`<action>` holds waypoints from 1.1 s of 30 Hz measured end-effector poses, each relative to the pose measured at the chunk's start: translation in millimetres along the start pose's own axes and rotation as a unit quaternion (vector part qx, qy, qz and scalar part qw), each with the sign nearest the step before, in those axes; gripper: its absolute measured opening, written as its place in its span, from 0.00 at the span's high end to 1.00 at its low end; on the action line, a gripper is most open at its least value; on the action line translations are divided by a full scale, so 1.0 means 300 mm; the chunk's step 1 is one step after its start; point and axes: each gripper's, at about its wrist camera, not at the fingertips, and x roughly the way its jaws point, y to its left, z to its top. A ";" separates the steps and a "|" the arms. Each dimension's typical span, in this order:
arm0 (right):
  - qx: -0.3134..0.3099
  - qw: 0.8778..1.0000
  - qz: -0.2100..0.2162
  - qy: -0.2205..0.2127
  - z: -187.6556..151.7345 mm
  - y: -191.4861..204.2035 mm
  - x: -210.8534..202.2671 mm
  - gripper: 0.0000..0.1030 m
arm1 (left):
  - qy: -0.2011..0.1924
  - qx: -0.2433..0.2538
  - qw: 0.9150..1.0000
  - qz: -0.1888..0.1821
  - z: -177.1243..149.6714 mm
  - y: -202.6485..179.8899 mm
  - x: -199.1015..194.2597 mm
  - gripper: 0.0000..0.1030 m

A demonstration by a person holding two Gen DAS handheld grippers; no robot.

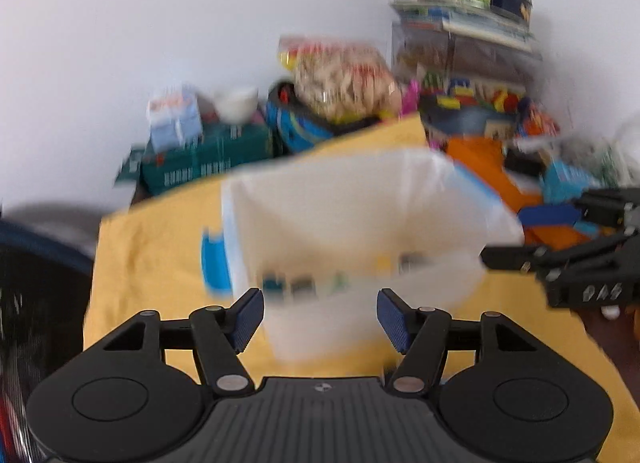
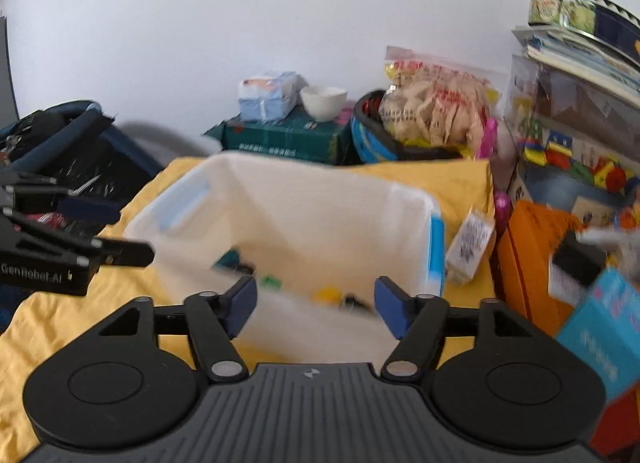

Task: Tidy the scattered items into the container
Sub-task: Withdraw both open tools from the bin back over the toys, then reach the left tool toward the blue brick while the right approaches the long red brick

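Observation:
A translucent white container (image 1: 360, 199) (image 2: 320, 203) with blue latches stands open on a yellow cloth (image 1: 152, 247) (image 2: 60, 323). Several small items lie blurred on its floor, among them a teal one (image 1: 273, 286), a green one (image 2: 272, 281) and a yellow one (image 2: 328, 295). My left gripper (image 1: 320, 319) (image 2: 132, 233) is open at the container's near-left side with nothing between its blue pads. My right gripper (image 2: 316, 303) (image 1: 532, 229) is open at the near-right side, also with nothing in it. A small white carton (image 2: 470, 247) leans on the cloth just outside the right latch.
Behind the cloth sit a green box (image 2: 280, 139) with a tissue pack (image 2: 268, 95) and white bowl (image 2: 323, 101), and a snack bag (image 2: 436, 103) in a blue basket. Stacked boxes and a tin (image 2: 576, 11) crowd the right, with an orange box (image 2: 528, 255). A dark bag (image 2: 60, 143) is at the left.

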 end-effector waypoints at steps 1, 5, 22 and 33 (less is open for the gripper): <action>0.002 1.000 0.003 0.006 -0.028 0.004 -0.015 0.25 | 0.013 -0.003 1.000 -0.003 -0.043 -0.003 -0.006 0.36; 0.011 0.998 0.004 0.058 -0.159 0.025 -0.023 0.22 | 0.079 -0.034 0.996 -0.026 -0.209 -0.015 0.015 0.35; 0.049 0.992 0.010 0.116 -0.381 0.048 -0.065 0.19 | 0.114 0.012 0.993 -0.019 -0.363 -0.152 -0.027 0.35; -0.129 0.985 0.006 0.117 -0.395 0.127 0.045 0.39 | 0.122 0.030 0.991 -0.040 -0.399 -0.171 -0.030 0.35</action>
